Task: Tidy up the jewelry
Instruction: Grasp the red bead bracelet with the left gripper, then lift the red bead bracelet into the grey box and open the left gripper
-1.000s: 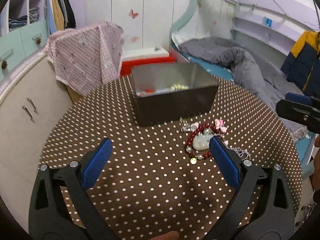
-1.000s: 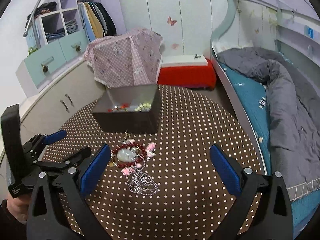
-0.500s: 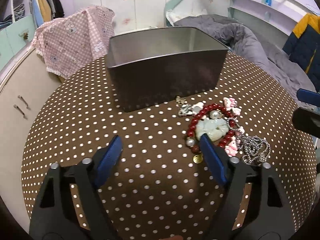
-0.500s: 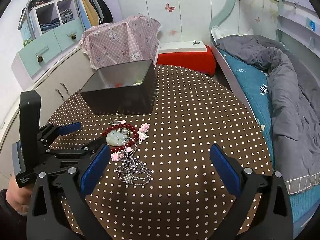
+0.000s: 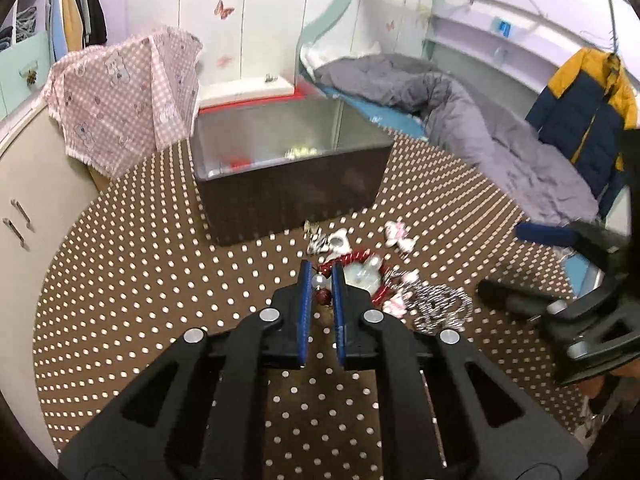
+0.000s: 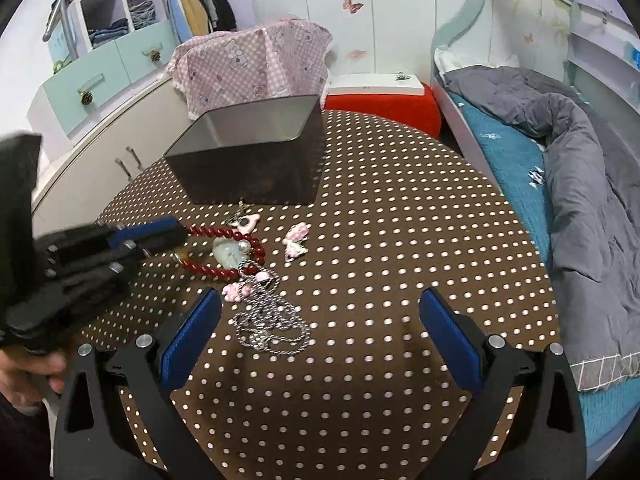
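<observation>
A pile of jewelry lies on the brown polka-dot table point(image 6: 380, 240): a red bead bracelet point(image 6: 224, 234) with a pale jade pendant point(image 6: 227, 254), pink charms point(image 6: 296, 236) and a silver chain point(image 6: 270, 326). My left gripper point(image 5: 321, 276) is shut on the red bead bracelet point(image 5: 352, 258) at its near left side; it also shows in the right wrist view point(image 6: 176, 236). My right gripper point(image 6: 320, 320) is open and empty, hovering just in front of the chain. A dark metal box point(image 5: 296, 196) stands behind the pile with small pieces inside.
A pink checked cloth point(image 6: 256, 64) hangs over something behind the box. A red and white chest point(image 6: 384, 100) stands past the table's far edge. A bed with a grey duvet point(image 6: 580, 160) runs along the right. White cabinets point(image 5: 32, 200) are at the left.
My left gripper has moved right onto the pile and closed from wide open onto the red bracelet. My right gripper has come closer to the jewelry and stays open.
</observation>
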Demonstrator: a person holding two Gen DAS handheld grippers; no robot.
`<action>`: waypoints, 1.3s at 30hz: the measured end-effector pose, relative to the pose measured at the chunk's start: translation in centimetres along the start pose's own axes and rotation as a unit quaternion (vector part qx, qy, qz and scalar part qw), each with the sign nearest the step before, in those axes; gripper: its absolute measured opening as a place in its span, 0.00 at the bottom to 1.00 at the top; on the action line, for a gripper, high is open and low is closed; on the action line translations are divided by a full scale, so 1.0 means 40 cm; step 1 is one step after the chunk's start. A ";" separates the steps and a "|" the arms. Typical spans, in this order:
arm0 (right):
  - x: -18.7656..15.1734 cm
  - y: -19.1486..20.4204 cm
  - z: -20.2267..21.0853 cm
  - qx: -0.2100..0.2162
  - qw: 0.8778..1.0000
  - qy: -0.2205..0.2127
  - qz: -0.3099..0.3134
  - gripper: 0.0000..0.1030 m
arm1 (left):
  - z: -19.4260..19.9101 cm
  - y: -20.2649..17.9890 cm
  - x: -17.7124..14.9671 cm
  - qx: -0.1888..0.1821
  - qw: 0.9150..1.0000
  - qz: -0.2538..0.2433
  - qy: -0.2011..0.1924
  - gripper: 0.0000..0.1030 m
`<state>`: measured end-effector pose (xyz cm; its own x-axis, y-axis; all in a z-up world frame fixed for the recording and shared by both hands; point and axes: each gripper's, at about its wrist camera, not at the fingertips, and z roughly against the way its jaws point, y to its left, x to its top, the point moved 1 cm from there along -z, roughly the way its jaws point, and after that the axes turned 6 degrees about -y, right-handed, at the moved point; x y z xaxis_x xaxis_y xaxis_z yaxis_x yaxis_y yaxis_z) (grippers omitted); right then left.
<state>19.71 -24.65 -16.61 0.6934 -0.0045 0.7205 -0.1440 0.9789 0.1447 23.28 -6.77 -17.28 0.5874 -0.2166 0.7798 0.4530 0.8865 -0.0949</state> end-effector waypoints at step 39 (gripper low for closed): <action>0.040 0.073 0.038 0.060 0.996 -0.018 0.063 0.01 | 0.202 0.086 0.044 0.023 0.995 0.038 -0.085 0.08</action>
<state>19.34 -22.11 -14.01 0.6394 0.1074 0.7614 -0.3135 0.9406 0.1306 20.46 -0.80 -11.25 0.4943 -0.0789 0.8657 0.3776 0.9165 -0.1321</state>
